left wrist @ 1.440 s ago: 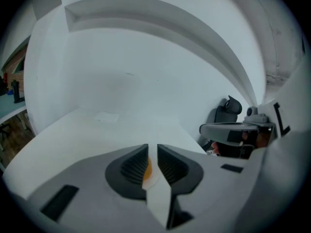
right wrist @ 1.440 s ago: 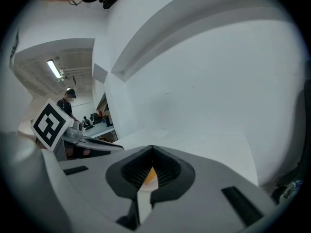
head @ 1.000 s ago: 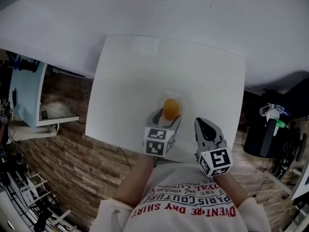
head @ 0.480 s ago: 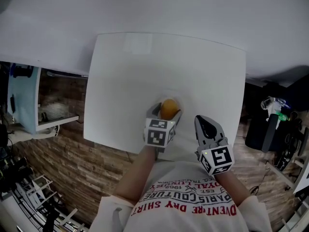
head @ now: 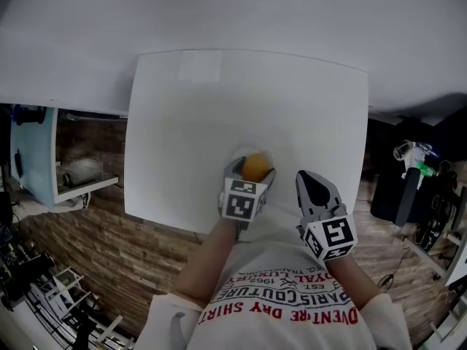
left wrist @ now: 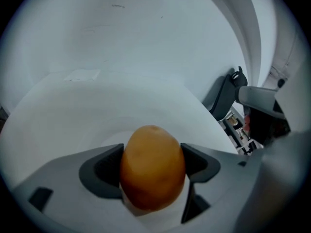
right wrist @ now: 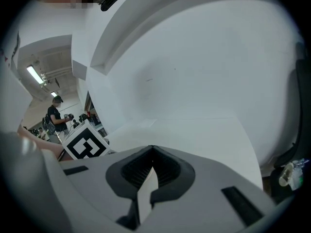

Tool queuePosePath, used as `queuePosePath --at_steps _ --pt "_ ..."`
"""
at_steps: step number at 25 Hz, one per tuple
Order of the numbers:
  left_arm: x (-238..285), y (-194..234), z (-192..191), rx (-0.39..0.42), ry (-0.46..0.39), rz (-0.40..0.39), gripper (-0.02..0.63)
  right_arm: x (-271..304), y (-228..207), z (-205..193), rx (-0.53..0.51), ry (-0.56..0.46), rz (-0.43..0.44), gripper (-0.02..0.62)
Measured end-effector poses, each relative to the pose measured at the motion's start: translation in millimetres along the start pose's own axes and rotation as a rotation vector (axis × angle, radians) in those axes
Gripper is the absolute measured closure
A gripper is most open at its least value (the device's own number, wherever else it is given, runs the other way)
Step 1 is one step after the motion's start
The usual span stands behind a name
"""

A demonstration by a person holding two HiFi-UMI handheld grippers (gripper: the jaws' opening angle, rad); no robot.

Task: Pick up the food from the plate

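Left hand-held gripper (left wrist: pixel 152 161) sits lower than before. Its jaws have just been opening and now stand wide, straddling the food (head: pixel 255 166). White tabletop (head: pixel 190 122) carries the plate (left wrist: pixel 104 140); the orange food lies on it, unclamped. Right hand-held gripper (right wrist: pixel 151 152) is closed and empty.

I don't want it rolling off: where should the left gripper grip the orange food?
Probably across its widest middle, coming down from the near side. The food is egg-shaped, narrower side to side, so its flanks give the shortest span. The left gripper, whose jaws have just been opening, has it between its fingers, not yet pressed.
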State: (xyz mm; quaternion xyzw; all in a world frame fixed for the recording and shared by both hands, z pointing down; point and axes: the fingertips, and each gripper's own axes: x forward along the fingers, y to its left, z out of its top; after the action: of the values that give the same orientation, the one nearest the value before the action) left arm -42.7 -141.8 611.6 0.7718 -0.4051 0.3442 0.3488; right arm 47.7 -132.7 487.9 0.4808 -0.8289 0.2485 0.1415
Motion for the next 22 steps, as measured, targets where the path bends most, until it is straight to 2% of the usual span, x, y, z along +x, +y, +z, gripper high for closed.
queuePosePath --at_steps 8,12,18,22 --pt "2 0 3 0.014 -0.014 -0.005 0.250 -2 -5 -4 0.019 0.004 -0.015 0.586" --pt "1 -3 6 0.024 -0.026 -0.044 0.250 0 -4 -2 0.010 0.003 -0.013 0.586" --pt "-32 -7 39 0.037 -0.160 -0.060 0.249 -8 4 9 -0.020 -0.015 -0.022 0.586" --pt "-72 -8 71 0.042 -0.287 -0.060 0.250 -14 15 22 -0.047 -0.053 -0.030 0.586"
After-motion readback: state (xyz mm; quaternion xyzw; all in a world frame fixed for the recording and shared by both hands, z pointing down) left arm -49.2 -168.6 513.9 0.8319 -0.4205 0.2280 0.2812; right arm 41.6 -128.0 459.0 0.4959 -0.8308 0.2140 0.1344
